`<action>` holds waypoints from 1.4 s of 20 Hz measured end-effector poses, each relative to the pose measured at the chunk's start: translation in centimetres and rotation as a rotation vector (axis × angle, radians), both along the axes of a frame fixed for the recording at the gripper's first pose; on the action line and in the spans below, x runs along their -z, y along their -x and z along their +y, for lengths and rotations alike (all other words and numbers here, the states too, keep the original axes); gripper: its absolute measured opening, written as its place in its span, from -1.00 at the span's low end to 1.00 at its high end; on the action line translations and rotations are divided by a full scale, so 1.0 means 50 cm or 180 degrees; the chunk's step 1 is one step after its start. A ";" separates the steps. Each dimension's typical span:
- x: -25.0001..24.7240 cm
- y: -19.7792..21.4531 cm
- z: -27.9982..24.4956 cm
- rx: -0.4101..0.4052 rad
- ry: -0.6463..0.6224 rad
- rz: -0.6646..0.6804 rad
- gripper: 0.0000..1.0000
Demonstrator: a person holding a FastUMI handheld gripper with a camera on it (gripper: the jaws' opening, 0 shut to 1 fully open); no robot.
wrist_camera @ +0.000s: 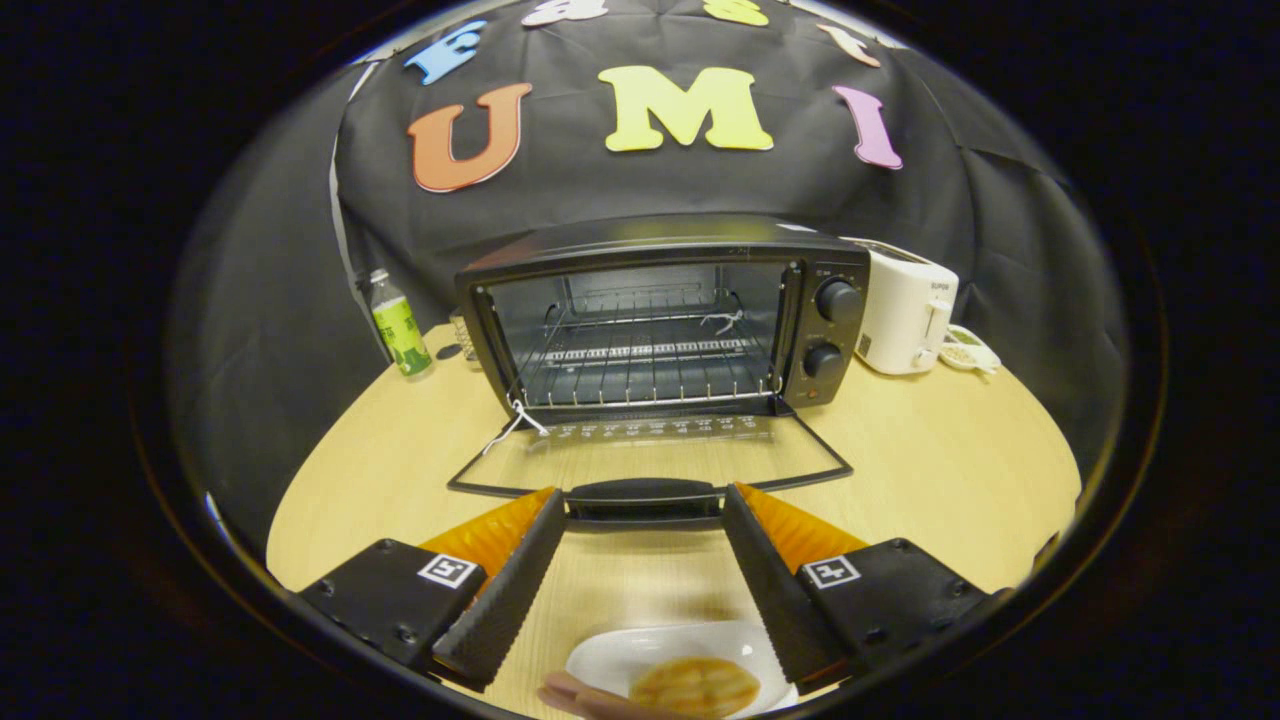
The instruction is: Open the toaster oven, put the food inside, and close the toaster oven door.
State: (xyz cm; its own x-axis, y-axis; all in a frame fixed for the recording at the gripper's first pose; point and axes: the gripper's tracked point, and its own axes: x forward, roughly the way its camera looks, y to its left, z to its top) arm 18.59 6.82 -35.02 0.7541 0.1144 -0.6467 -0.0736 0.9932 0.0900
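A black toaster oven (660,320) stands at the back of the wooden table with its glass door (650,455) folded flat down toward me. Inside it a wire rack (645,365) is bare. The door's black handle (643,497) lies between the tips of my gripper (640,505), which is open; the fingers flank the handle's ends without pressing on it. Close under the fingers sits a white plate (625,655) holding a round golden piece of food (695,687). A person's finger (590,700) touches the plate's near rim.
A white toaster (905,310) stands right of the oven, with a small dish (968,352) beside it. A green-labelled bottle (400,325) stands left of the oven. A white string tag (515,420) hangs at the oven's lower left corner. The round table (930,460) ends close behind.
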 end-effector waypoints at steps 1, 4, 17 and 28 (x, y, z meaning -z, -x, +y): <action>-0.003 0.010 -0.001 -0.0020 0.0001 -0.0013 1.00; -0.007 0.051 -0.004 -0.0093 0.0053 -0.0021 1.00; 0.015 0.224 -0.052 -0.0113 0.0082 0.0011 1.00; 0.082 0.277 -0.070 -0.0003 0.0325 -0.0273 1.00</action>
State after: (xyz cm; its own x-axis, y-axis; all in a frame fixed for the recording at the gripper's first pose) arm 4.72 3.33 -39.12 0.8072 0.0521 -0.5880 -0.0776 0.9968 -0.0182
